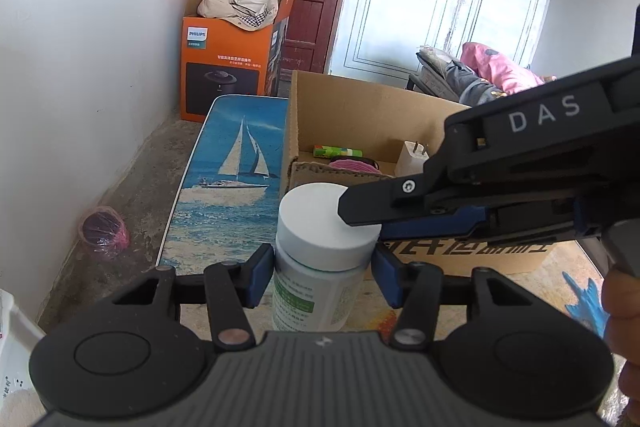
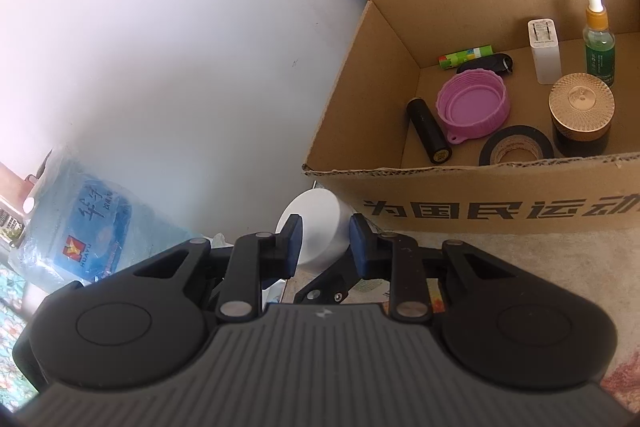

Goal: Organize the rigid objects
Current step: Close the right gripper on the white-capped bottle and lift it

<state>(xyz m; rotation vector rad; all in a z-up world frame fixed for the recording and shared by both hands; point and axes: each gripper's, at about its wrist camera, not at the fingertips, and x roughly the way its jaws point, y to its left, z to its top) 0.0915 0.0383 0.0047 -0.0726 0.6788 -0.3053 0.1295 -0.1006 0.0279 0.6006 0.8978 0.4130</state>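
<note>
Low in the frame, the left gripper has its blue pads on either side of one white plastic bottle with a green label; the left pad touches it, the right sits just beside, so whether the jaws are clamped cannot be told. The right gripper, reaching in from the right, brackets the bottle's white screw cap, its jaws narrowly apart around the cap.

Should both grippers pull differently, the bottle may twist, tip or slip.

Beyond, at centre right, one open brown cardboard box holds nine items: green tube, black key fob, white charger, dropper bottle, pink lid, black cylinder, tape roll, gold-lidded jar.
</note>
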